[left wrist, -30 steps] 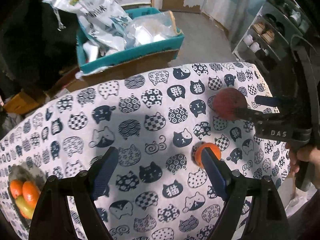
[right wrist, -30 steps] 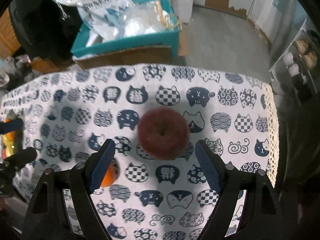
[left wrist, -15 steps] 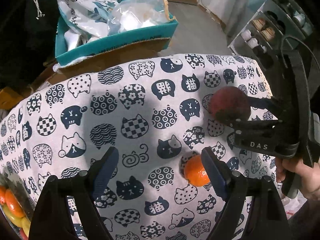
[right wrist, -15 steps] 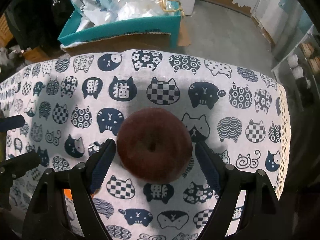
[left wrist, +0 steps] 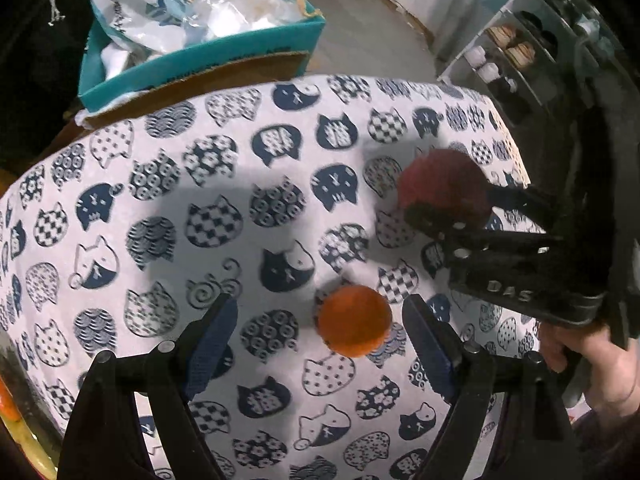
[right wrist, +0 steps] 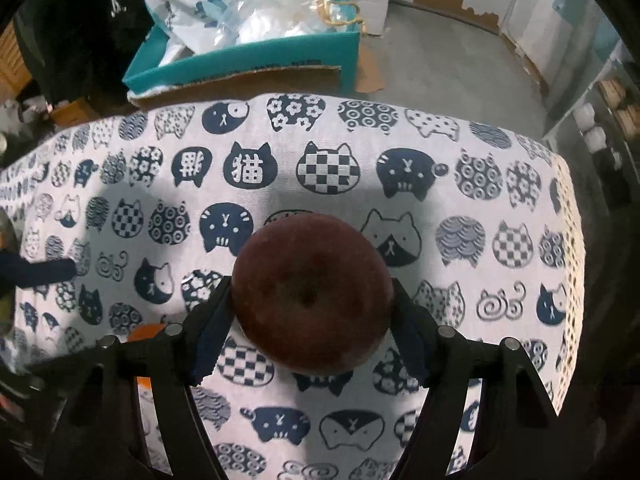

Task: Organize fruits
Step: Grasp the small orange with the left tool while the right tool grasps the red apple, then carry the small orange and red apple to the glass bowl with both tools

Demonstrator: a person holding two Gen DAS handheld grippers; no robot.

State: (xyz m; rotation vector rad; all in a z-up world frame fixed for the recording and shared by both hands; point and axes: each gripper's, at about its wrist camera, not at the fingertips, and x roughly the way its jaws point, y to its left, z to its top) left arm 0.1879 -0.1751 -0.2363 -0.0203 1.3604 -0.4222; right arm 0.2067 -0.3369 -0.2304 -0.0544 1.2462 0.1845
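Red round apple (right wrist: 312, 296) pinched by right claw (right wrist: 312, 320); left claw (left wrist: 320, 332) (spread) straddles smooth orange (left wrist: 354, 320).

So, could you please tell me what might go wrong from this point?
The right tool has just been closing on the red apple; its pads sit low on the round sides, so it may slip on lifting. The orange lies off-centre between the open left tool's fingers, so the right-hand finger could nudge it away.
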